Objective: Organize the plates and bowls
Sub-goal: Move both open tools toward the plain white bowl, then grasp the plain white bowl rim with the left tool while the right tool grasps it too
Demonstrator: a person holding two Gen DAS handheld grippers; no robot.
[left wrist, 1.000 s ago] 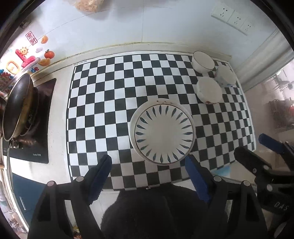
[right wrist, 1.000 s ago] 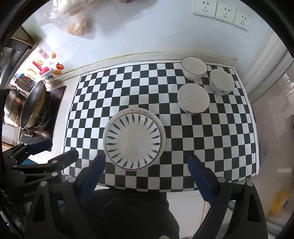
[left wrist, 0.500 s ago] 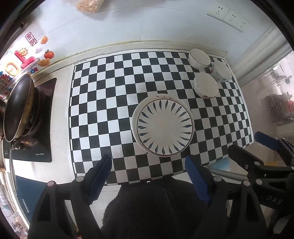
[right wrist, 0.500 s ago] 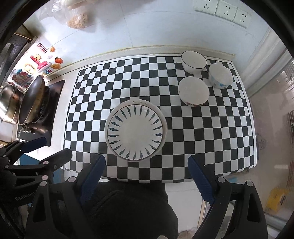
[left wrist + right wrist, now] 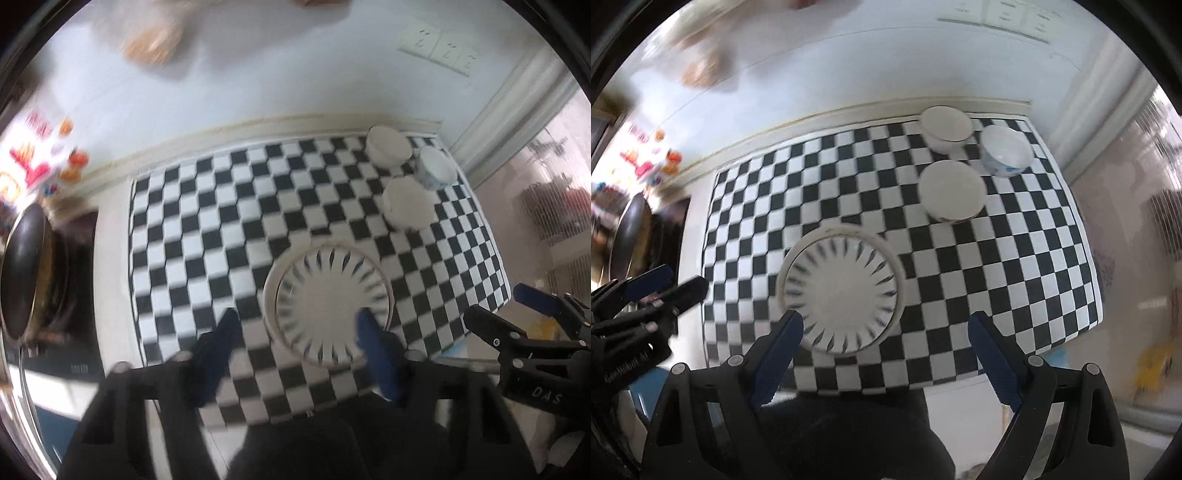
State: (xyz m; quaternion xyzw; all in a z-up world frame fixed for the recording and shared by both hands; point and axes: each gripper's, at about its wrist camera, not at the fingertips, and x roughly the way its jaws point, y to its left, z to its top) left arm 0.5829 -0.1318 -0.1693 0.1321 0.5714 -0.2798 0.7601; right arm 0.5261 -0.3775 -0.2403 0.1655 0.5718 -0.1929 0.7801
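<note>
blurred: stickers [image 5: 35, 166] | cut off: wok [image 5: 26, 273]

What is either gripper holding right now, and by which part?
Nothing is held. The left gripper and right gripper are both open above the checkered mat, clear of the plate and the three bowls.

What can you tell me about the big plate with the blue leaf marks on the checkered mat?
The plate is round, white and glossy, ceramic by its look, with dark blue leaf-shaped strokes radiating around its well. It lies flat and upright on the black-and-white checkered mat, toward the near edge. A second white rim shows beneath it, so it seems to rest on another plate. Nothing grips it: both grippers hover open above, fingers apart. Motion blur hides finer detail.
</note>
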